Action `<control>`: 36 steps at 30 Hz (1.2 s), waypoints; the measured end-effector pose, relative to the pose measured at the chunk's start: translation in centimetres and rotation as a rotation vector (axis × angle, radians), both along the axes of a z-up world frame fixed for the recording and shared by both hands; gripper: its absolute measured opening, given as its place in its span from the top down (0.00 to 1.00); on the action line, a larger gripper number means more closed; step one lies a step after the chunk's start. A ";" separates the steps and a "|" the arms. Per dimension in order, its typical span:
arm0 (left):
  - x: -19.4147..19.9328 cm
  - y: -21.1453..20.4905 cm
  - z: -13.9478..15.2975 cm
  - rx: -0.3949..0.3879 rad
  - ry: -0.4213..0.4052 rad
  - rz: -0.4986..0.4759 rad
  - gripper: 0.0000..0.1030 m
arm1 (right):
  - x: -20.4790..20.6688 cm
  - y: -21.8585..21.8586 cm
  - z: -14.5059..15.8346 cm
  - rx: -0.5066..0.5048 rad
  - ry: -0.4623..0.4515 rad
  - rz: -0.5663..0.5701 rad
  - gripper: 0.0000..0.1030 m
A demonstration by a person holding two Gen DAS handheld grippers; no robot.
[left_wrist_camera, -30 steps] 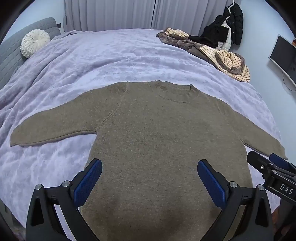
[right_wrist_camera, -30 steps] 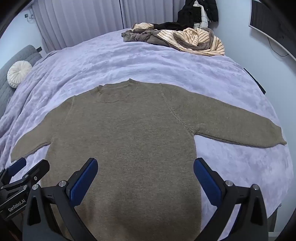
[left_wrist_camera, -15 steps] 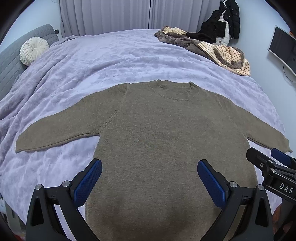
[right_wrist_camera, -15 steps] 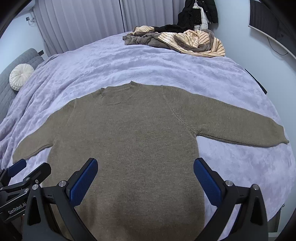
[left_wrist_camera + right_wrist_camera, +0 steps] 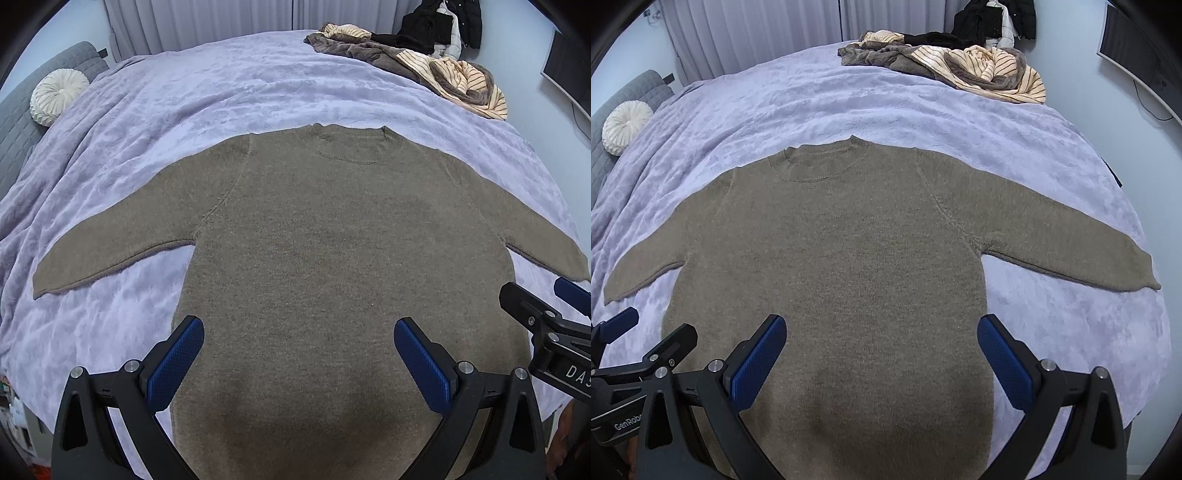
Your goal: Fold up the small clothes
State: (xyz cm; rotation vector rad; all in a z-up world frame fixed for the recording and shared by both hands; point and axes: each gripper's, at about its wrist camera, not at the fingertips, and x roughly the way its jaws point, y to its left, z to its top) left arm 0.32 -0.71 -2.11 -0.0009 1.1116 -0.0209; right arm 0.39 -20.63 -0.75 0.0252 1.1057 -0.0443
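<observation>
An olive-brown knit sweater (image 5: 332, 240) (image 5: 849, 251) lies flat and face up on the lilac bedspread, both sleeves spread out to the sides, collar at the far end. My left gripper (image 5: 299, 332) hovers open above the sweater's lower body, holding nothing. Likewise my right gripper (image 5: 882, 328) stands open over the lower body, nothing between its blue pads (image 5: 1004, 365). Each gripper shows at the edge of the other's view: the right one (image 5: 546, 321) by the right sleeve cuff, the left one (image 5: 639, 339) by the left cuff. The hem is hidden beneath the grippers.
A pile of striped and brown clothes (image 5: 424, 70) (image 5: 953, 62) lies at the bed's far right corner, dark garments hanging behind it. A round white cushion (image 5: 59, 96) rests on the grey sofa at left. The lilac bedspread (image 5: 221, 92) stretches beyond the collar. A monitor (image 5: 1145, 55) is on the right wall.
Both grippers have drawn back and risen slightly, so the sweater sits lower and fuller in each view. The sweater itself has not moved; both grippers stay open.
</observation>
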 end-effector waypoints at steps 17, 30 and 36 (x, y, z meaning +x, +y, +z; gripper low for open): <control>-0.1 0.1 -0.5 -0.010 0.029 0.017 0.00 | 0.1 -0.1 -1.2 0.002 0.049 -0.007 0.00; 0.0 0.7 -1.0 -0.006 0.042 0.040 0.00 | 0.1 0.0 -1.9 0.010 0.064 -0.013 0.00; 0.0 0.8 -1.1 -0.010 0.047 0.046 0.00 | 0.1 0.0 -1.9 0.011 0.065 -0.013 0.00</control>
